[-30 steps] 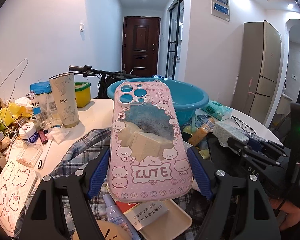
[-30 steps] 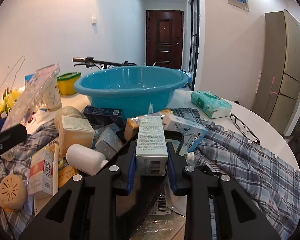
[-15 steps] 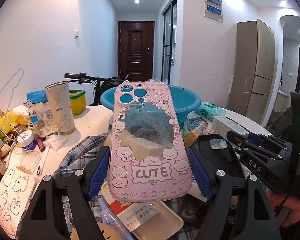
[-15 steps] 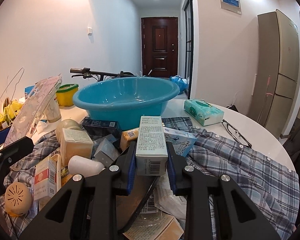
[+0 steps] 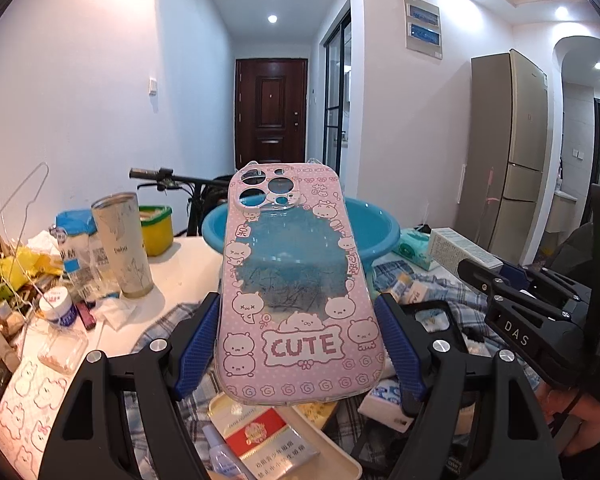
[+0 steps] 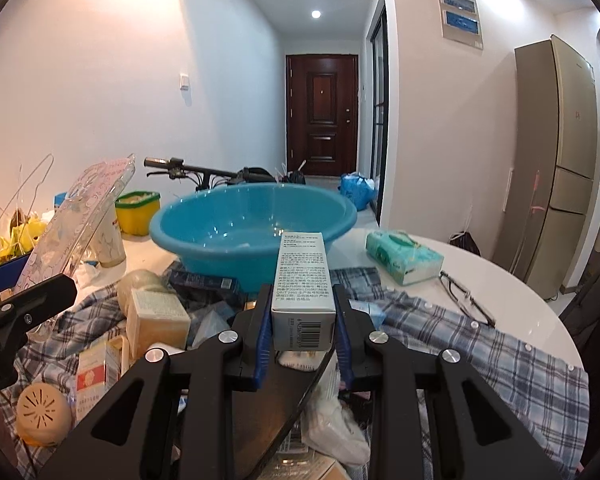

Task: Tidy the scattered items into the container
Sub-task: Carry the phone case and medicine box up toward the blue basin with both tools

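Over a cluttered white round table (image 6: 520,312), the left gripper (image 5: 300,332) grips a pink phone case (image 5: 298,280) lettered "CUTE" by its long edges, tilted up off the clutter. The right gripper (image 6: 303,320) clamps a small white carton (image 6: 303,292) (barcode end toward the camera), also held above the heap. Just beyond both sits the blue basin (image 6: 256,228), its bowl bare apart from glints of light. A plaid shirt (image 6: 480,356) sprawls under boxes, a red cigarette pack (image 5: 266,440) and a beige vented ball (image 6: 44,412). A tissue pack (image 6: 404,256) and glasses (image 6: 466,300) lie to the right; a tumbler (image 5: 122,244) and a yellow tub (image 5: 156,228) stand on the left.
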